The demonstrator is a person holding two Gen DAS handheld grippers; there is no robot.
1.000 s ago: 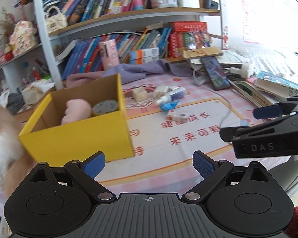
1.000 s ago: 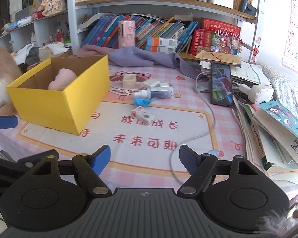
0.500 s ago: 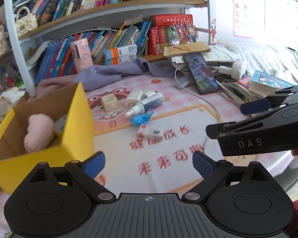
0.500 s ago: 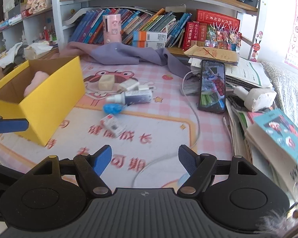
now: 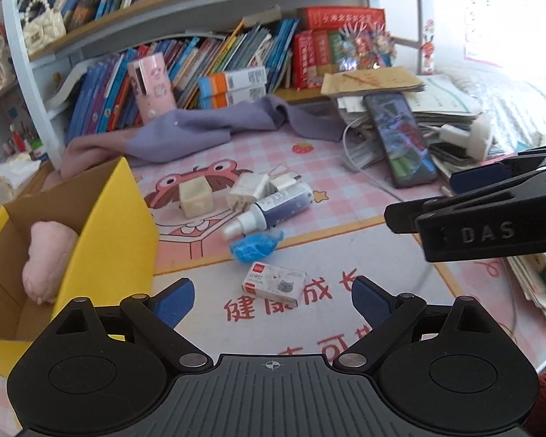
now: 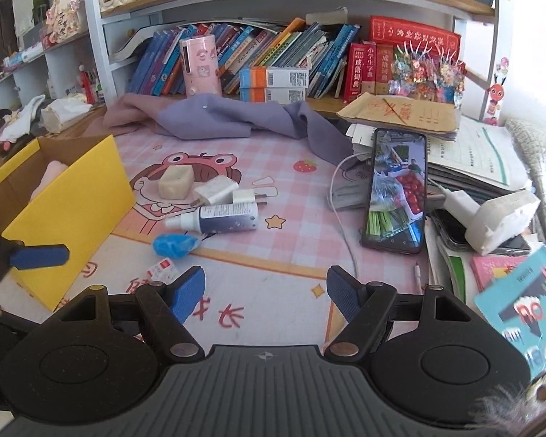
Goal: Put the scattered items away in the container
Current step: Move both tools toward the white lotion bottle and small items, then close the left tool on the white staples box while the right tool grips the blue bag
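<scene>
Left wrist view: the left gripper (image 5: pixel 271 300) hangs above the small white cardboard staple box (image 5: pixel 274 284), its blue-padded jaws wide but closing, pressing on nothing. Beside it lie a crumpled blue wrapper (image 5: pixel 254 246) and a navy spray bottle (image 5: pixel 269 211) (on the pink mat). The yellow cardboard box (image 5: pixel 116 233), left, holds a pink plush (image 5: pixel 47 260). The right gripper (image 6: pixel 265 289) stands half-open and empty.

Cluttered pink checked tabletop (image 5: pixel 345 196)
</scene>
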